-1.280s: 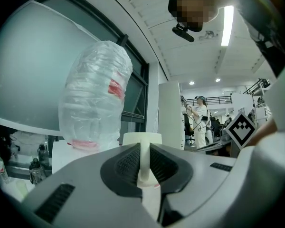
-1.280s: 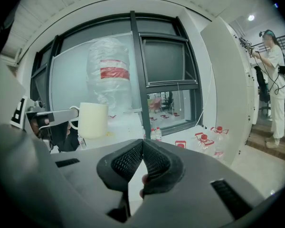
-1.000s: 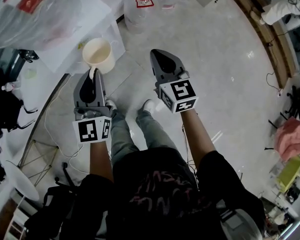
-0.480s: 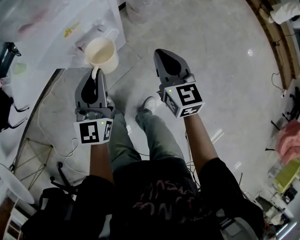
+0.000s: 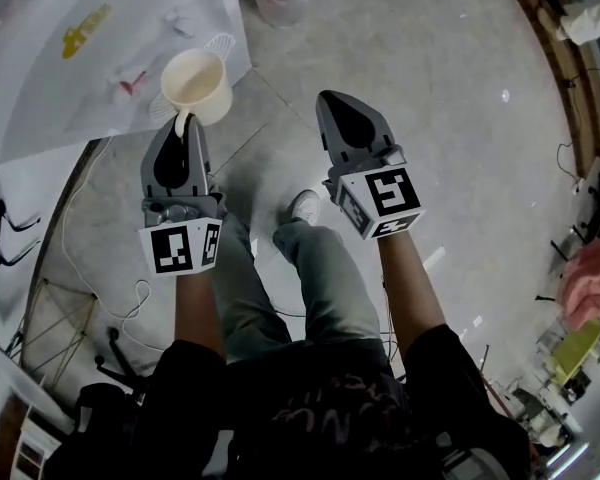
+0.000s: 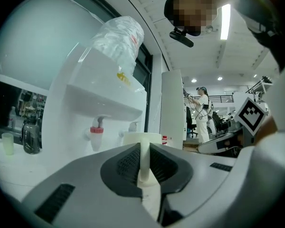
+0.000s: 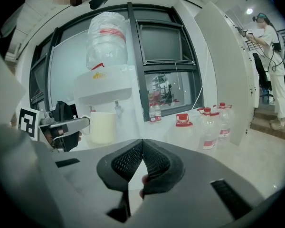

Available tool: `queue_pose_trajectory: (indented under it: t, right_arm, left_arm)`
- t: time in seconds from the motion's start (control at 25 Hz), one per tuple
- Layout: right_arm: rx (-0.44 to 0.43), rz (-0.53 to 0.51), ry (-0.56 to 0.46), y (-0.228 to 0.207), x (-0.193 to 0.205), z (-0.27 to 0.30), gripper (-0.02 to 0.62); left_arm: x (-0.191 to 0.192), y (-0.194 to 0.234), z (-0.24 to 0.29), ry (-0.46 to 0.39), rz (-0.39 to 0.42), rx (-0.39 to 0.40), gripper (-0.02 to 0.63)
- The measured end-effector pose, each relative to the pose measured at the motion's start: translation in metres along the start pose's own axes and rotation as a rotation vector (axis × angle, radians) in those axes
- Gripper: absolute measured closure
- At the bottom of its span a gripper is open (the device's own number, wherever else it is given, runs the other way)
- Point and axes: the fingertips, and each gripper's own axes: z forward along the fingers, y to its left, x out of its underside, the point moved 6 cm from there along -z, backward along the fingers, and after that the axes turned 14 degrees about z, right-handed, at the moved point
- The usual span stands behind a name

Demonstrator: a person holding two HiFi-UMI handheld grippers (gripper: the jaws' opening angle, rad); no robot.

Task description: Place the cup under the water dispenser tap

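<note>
My left gripper (image 5: 184, 120) is shut on the handle of a cream cup (image 5: 195, 86), which hangs upright in front of the white water dispenser (image 5: 100, 48). In the left gripper view the handle (image 6: 144, 156) stands pinched between the jaws, with the cup's rim (image 6: 141, 137) just beyond. A red tap (image 6: 96, 131) and a second tap (image 6: 132, 126) stick out under the dispenser's ledge, above and beyond the cup. My right gripper (image 5: 328, 98) is shut and empty, to the right of the cup. The right gripper view shows the cup (image 7: 103, 127) below a tap (image 7: 117, 109).
Several red-capped water bottles (image 7: 213, 122) stand on the floor right of the dispenser. A big bottle (image 6: 118, 37) sits on top of it. Cables (image 5: 100, 268) trail on the floor at left. The wearer's legs and shoe (image 5: 302, 206) are below the grippers.
Both grippers have sunk, the cup still in the left one. The floor bottles slid out of the top of the head view and the dispenser's front now fills the upper left.
</note>
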Motion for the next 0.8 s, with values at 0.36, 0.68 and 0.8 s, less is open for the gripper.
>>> queue_pose_trajectory:
  t: [0.36, 0.68, 0.8]
  right_arm:
    - [0.006, -0.004, -0.014, -0.038, 0.044, 0.059, 0.581]
    - [0.000, -0.018, 0.002, -0.059, 0.076, 0.094, 0.581]
    - [0.002, -0.012, 0.008, -0.060, 0.078, 0.098, 0.581]
  left_arm:
    - [0.077, 0.009, 0.042, -0.019, 0.008, -0.026, 0.561]
    - [0.121, 0.017, 0.064, -0.020, 0.055, -0.020, 0.561]
    - [0.128, 0.017, 0.068, -0.020, 0.072, -0.009, 0.561]
